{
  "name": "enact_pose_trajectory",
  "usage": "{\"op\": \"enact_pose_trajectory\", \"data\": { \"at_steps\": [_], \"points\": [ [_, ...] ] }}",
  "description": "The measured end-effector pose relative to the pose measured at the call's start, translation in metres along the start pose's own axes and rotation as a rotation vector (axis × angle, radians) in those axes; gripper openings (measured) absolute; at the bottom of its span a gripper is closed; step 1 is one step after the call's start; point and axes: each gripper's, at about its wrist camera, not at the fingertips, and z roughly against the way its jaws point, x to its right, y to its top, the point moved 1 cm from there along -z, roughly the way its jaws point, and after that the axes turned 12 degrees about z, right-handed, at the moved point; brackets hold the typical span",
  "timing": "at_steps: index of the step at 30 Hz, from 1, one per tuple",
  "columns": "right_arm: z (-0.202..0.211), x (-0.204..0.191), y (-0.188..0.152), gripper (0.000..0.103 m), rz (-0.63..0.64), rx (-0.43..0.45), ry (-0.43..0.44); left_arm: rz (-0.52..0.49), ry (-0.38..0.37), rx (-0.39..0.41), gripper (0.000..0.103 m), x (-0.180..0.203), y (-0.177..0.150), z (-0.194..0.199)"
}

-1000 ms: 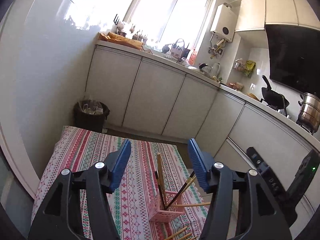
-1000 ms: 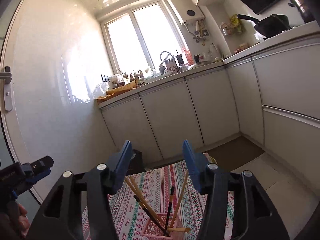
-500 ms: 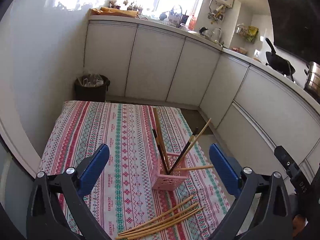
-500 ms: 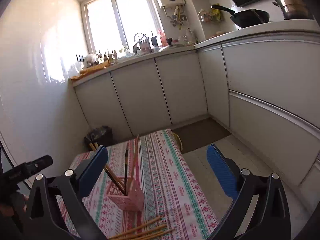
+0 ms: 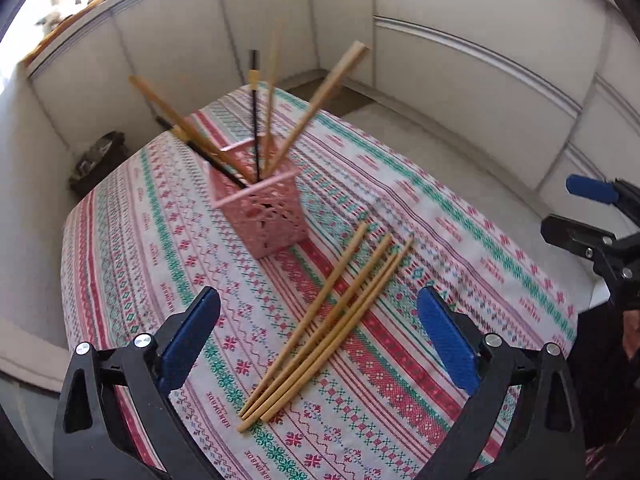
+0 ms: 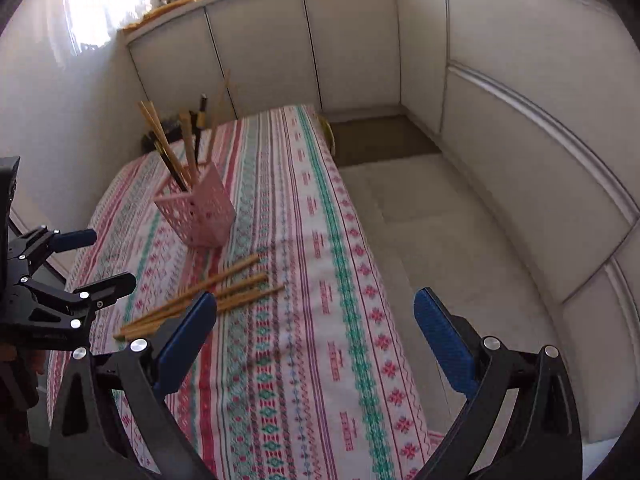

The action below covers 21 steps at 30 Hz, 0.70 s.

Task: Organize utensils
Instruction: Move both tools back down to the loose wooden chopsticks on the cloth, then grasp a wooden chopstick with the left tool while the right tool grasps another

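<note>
A pink perforated holder (image 5: 262, 210) stands on the patterned tablecloth (image 5: 460, 240) with several wooden and black chopsticks (image 5: 316, 100) leaning in it. Several loose wooden chopsticks (image 5: 326, 320) lie side by side on the cloth in front of it. My left gripper (image 5: 318, 340) is open and empty, hovering just above the loose chopsticks. My right gripper (image 6: 316, 336) is open and empty above the cloth, to the right of the loose chopsticks (image 6: 200, 296) and the holder (image 6: 198, 210). Each gripper shows in the other's view: the right one (image 5: 596, 216) and the left one (image 6: 68, 264).
White kitchen cabinets (image 6: 360, 40) line the far wall and the right side. A tiled floor strip (image 6: 440, 240) runs between the table's right edge and the cabinets. A dark bin (image 5: 98, 160) stands past the table's far corner.
Both grippers have tilted down and come lower toward the table, and their jaws have opened wider. The loose chopsticks now lie between the left gripper's fingers.
</note>
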Motion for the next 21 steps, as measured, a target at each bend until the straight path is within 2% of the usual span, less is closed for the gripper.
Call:
{"op": "enact_pose_trajectory", "data": {
  "at_steps": [2,4,6,10,15,21],
  "points": [
    [-0.011,0.003,-0.008,0.096,0.001,-0.073,0.010,-0.053,-0.048,-0.062,0.081,0.015,-0.005,-0.019],
    [-0.019,0.006,-0.013,0.096,0.009,-0.120,-0.003,-0.093,-0.078,-0.120,0.065,0.025,-0.005,-0.037],
    [-0.022,0.010,-0.017,0.096,0.011,-0.142,-0.024,-0.143,-0.070,-0.164,0.057,0.035,-0.003,-0.055],
    [-0.028,0.015,-0.019,0.096,0.024,-0.173,-0.057,-0.227,-0.051,-0.230,0.032,0.053,0.002,-0.081],
    [-0.031,0.020,-0.020,0.096,0.028,-0.182,-0.056,-0.223,0.015,-0.221,0.016,0.057,0.019,-0.100],
    [-0.029,0.019,-0.018,0.096,0.040,-0.174,-0.047,-0.283,0.036,-0.278,0.013,0.067,0.025,-0.125]
  ]
}}
